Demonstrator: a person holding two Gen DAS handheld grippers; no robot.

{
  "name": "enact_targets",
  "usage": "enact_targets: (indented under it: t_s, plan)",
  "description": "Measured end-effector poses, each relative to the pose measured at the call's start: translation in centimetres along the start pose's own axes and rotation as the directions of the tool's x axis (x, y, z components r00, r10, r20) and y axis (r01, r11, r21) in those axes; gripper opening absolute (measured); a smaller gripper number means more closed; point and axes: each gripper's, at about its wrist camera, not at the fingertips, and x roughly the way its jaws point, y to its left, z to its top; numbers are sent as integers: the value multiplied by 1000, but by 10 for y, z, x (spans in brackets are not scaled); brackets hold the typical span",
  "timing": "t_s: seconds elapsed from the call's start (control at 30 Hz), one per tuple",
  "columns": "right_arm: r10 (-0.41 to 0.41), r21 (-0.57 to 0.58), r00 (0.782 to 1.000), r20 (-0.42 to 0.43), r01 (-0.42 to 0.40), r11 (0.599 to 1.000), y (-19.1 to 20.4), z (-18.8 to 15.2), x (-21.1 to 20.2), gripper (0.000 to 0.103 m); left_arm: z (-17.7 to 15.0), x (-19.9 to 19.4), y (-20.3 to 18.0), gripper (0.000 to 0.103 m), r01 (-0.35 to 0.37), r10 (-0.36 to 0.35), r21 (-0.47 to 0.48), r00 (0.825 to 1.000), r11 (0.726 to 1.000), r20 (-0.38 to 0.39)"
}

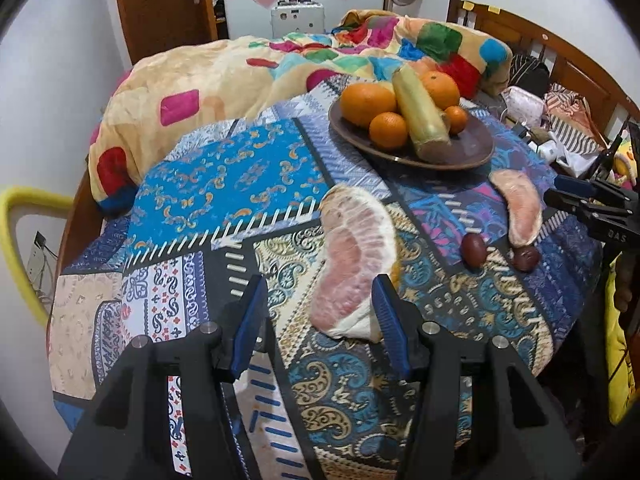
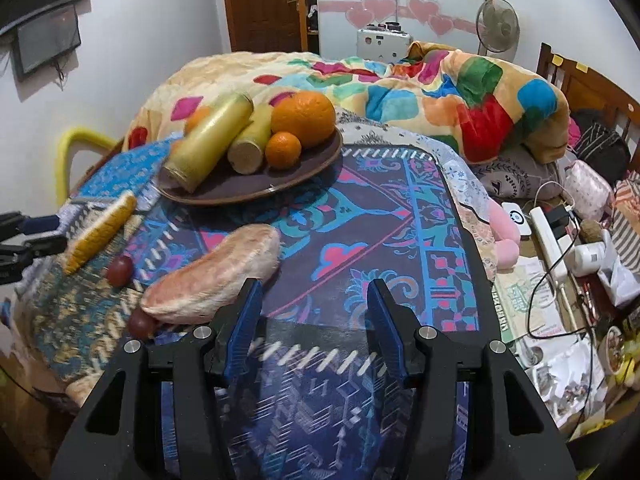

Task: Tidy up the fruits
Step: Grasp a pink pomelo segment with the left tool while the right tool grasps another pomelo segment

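A peeled pink pomelo segment [image 1: 352,256] lies on the patterned cloth, its lower end between the fingers of my left gripper [image 1: 320,312]. It rests against the right pad, with a gap to the left pad, so the gripper is open. A second pomelo segment [image 1: 520,208] [image 2: 216,276] lies beside two dark red jujubes [image 1: 474,250] [image 2: 120,270]. My right gripper [image 2: 314,308] is open over bare cloth, its left finger next to that segment. The brown plate [image 1: 472,152] [image 2: 248,188] holds several oranges [image 1: 368,102] and sugarcane pieces [image 1: 420,116].
A colourful quilt [image 1: 224,68] is heaped behind the table [image 1: 240,184]. To the right lie a power strip [image 2: 548,228], cables and papers. A yellow chair back [image 1: 16,216] stands at the left edge. The left gripper [image 2: 60,232] shows at the far left of the right wrist view.
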Motion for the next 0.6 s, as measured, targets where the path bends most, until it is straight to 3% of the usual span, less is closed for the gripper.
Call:
enact_targets:
  t_s: [0.17,0.33,0.6]
  plan:
    - [36,-13,999,22,-36,999,18,5,-4,60,10,0,-7,54,41,-40,-29,999,999,25]
    - [56,-33,998,11,-55,998,37,10,10,70,12,16,-21,54,39,-39,-2,999,999,0]
    - [73,-41,996,-47,-75,996,44,11,34,73,15,32,-29,54,47,-46,9,999,999,-23]
